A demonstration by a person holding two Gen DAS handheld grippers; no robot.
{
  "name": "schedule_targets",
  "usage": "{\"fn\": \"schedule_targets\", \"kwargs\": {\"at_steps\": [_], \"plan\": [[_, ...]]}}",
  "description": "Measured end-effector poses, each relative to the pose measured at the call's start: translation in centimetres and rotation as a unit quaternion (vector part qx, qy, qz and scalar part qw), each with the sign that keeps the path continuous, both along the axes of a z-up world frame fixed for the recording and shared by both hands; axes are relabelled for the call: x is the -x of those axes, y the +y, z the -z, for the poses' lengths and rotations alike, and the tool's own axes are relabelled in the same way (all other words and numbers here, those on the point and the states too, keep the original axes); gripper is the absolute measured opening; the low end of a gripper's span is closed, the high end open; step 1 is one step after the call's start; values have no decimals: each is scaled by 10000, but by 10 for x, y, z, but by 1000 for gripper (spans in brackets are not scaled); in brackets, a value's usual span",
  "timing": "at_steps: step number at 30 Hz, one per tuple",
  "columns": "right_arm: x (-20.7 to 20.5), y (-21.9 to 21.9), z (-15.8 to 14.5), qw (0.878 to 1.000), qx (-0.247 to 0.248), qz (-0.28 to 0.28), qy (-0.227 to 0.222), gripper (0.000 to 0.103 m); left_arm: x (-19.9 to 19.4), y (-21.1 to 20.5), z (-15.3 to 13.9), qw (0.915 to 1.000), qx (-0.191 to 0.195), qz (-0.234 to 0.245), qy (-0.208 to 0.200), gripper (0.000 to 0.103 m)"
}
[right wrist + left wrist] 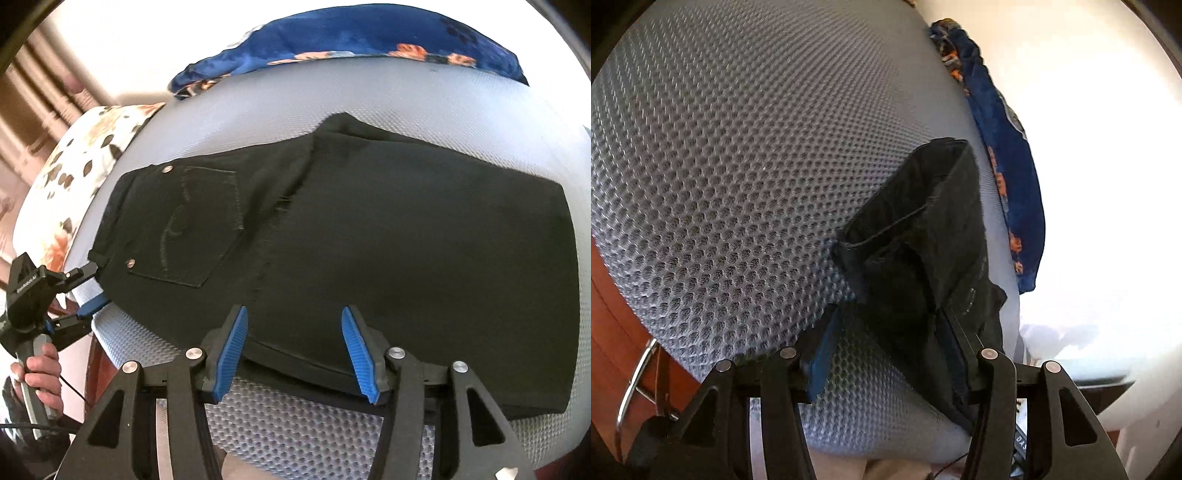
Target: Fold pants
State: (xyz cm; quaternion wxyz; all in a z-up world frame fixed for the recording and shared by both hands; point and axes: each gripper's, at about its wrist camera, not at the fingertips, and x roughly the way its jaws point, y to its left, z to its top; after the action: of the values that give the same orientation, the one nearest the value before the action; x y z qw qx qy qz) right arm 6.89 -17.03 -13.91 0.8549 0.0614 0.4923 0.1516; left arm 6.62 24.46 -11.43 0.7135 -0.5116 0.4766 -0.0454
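In the left wrist view, the left tool [886,332] stands over a grey mesh mattress [738,166], and its two fingers are apart. A corner of the black pants [916,251] lies between them and against the right finger, but I cannot tell if the pads press on it. A blue flowered cloth [1004,166] lies along the far edge of the mattress. In the right wrist view, the pants [369,240] lie flat and folded on the mattress [295,424], with a back pocket [199,229] turned up at the left. The right tool [295,350] has its blue pads [354,350] apart, at both sides of the near hem, and they do not clamp it. At the left, a hand [40,373] holds the left tool [88,291] at the waistband corner. A flowered pillow [85,155] lies beyond, and the blue cloth [332,40] at the far edge.
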Motion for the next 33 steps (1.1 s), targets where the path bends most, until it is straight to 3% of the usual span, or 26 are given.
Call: {"fn": "schedule_targets", "kwargs": {"at_steps": [10, 18, 21, 25, 29, 33], "plan": [[-3, -13, 10, 9994, -125, 324, 63, 52, -17, -3, 11, 9984, 237, -268, -427, 54], [-3, -7, 12, 9995, 39, 299, 13, 55, -32, 2, 7, 9960, -48, -396, -795, 54], [-3, -6, 12, 9995, 12, 309, 14, 58, -38, -5, 3, 9951, -353, -241, -891, 54], [-2, -5, 13, 9995, 37, 304, 0, 59, -41, -9, 3, 9942, -480, -149, -948, 54], [-3, -4, 13, 9995, -37, 309, 2, 62, -51, -15, 2, 9941, -724, -83, -803, 31], [-4, -9, 9, 9994, -139, 318, 77, 63, -58, -21, -19, 9920, -849, 27, -931, 26]]}}
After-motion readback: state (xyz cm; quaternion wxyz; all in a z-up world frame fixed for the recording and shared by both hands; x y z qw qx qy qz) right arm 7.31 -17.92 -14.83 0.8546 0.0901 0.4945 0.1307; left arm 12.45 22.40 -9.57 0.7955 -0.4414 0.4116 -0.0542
